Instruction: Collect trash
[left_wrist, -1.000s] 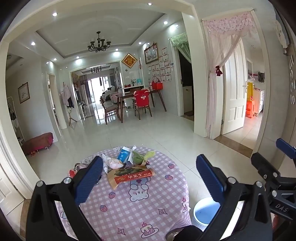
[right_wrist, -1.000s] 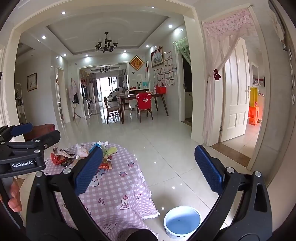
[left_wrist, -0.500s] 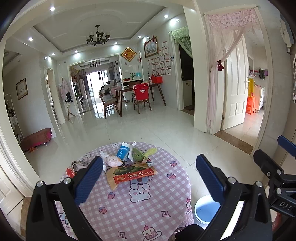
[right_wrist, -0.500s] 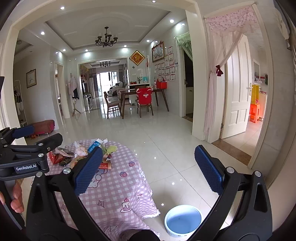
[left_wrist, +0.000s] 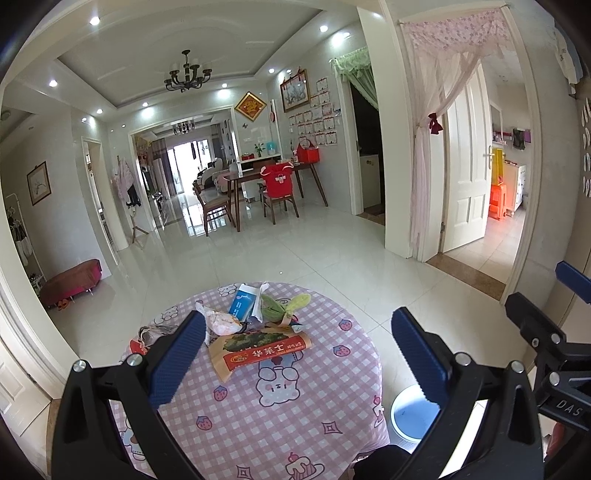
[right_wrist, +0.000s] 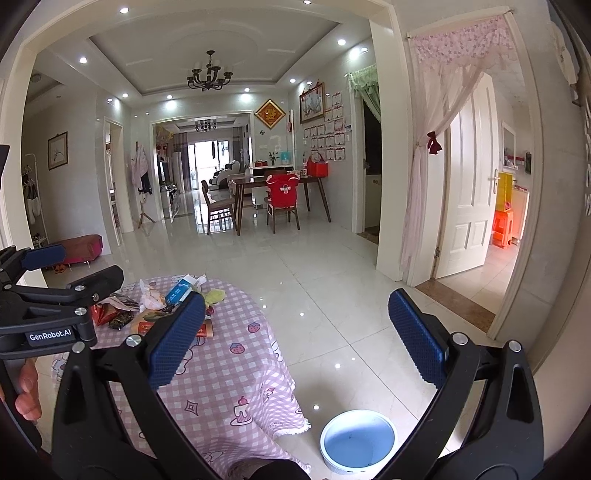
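Note:
Trash lies in a heap on the far part of a round table with a pink checked cloth (left_wrist: 280, 410): a brown snack wrapper with a red label (left_wrist: 260, 349), a blue and white carton (left_wrist: 242, 304), a green wrapper (left_wrist: 280, 310), a crumpled white wrapper (left_wrist: 219, 319) and red wrappers (right_wrist: 103, 314). A blue-lined white bin (right_wrist: 357, 441) stands on the floor right of the table, also in the left wrist view (left_wrist: 415, 413). My left gripper (left_wrist: 299, 362) is open and empty above the table's near side. My right gripper (right_wrist: 295, 334) is open and empty, over the table's right edge and the floor.
The floor is glossy white tile (right_wrist: 314, 280). A dining table with chairs (left_wrist: 266, 184) stands far back. A red low bench (left_wrist: 70, 280) is by the left wall. A curtained doorway with a white door (right_wrist: 465, 192) is at the right.
Both grippers have risen and tipped slightly downward, so more of the table and bin shows. Both stay open and empty. The trash has not moved.

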